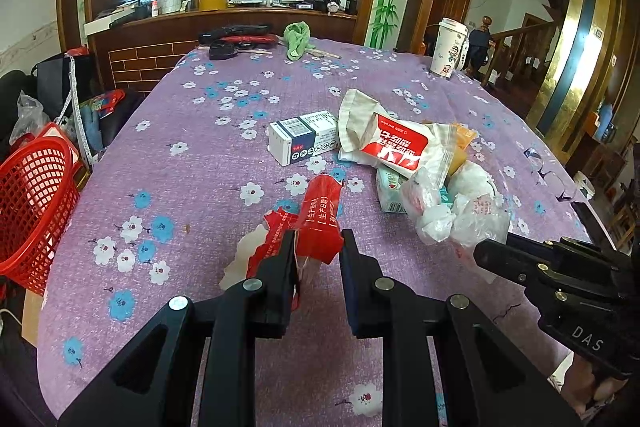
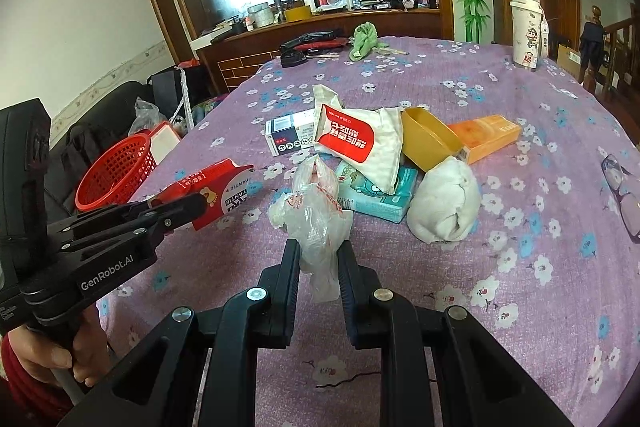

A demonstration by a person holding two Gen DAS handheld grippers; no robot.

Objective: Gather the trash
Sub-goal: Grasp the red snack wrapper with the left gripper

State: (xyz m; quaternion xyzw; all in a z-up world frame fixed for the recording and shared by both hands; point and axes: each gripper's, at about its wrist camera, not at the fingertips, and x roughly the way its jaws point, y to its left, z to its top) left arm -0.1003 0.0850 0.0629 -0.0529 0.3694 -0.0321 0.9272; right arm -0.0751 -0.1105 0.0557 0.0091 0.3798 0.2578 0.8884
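While both claws sit over the purple flowered table (image 1: 192,155), each has trash between its fingers.

Left claw (image 1: 316,247): closed onto a torn red wrapper (image 1: 320,223), held above the table at its near left part; the right wrist view shows "YANTIE" printed on it.
Right claw (image 2: 318,255): closed onto a crumpled clear plastic bag (image 2: 316,219) with red print too creased to read.
Hidden: the bag's lower end hangs down between the fingers; the teal carton (image 2: 380,195) lies partly under the white pouch (image 2: 356,143); the glasses (image 2: 624,195) are cut by the right edge.
Writing: "GenRobot.AI" on the left tool, "DAS" on the right tool; red label with inverted characters on the pouch; barcode on the white-and-blue box (image 1: 302,141).
Count: two claws, one red basket (image 1: 34,203) off the table's left edge, one orange box (image 2: 488,137), one yellow scoop (image 2: 428,139), one white cloth bundle (image 2: 444,203), one green cloth (image 2: 364,41), one cup (image 2: 528,33).
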